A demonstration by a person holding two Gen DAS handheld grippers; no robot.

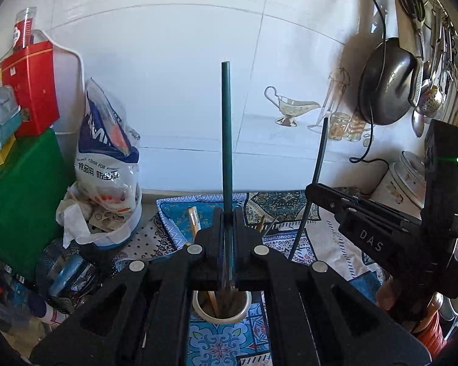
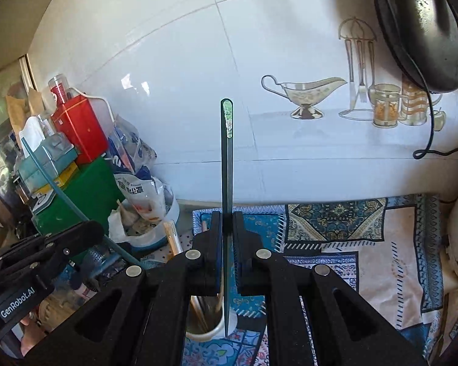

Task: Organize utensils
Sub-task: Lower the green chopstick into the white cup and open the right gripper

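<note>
My left gripper [image 1: 228, 213] is shut on a dark green chopstick [image 1: 227, 128] that stands upright against the white wall. Below its jaws a white cup [image 1: 245, 310] holds several sticks. At the right edge of this view my right gripper [image 1: 310, 191] pinches a second dark chopstick [image 1: 320, 152], tilted slightly. In the right wrist view the right gripper [image 2: 227, 216] is shut on that chopstick [image 2: 227, 167], whose lower tip hangs over the white cup [image 2: 198, 335]. The left gripper [image 2: 93, 228] shows at the left with its chopstick [image 2: 55, 189] slanting up to the left.
A patterned cloth [image 2: 381, 244] covers the counter. At the left stand a red tin [image 1: 30, 91], a green box [image 1: 24, 189] and a plastic bag [image 1: 107, 152] in a bowl. A black pan [image 1: 387, 85] and a utensil rack [image 1: 436, 61] hang at the right.
</note>
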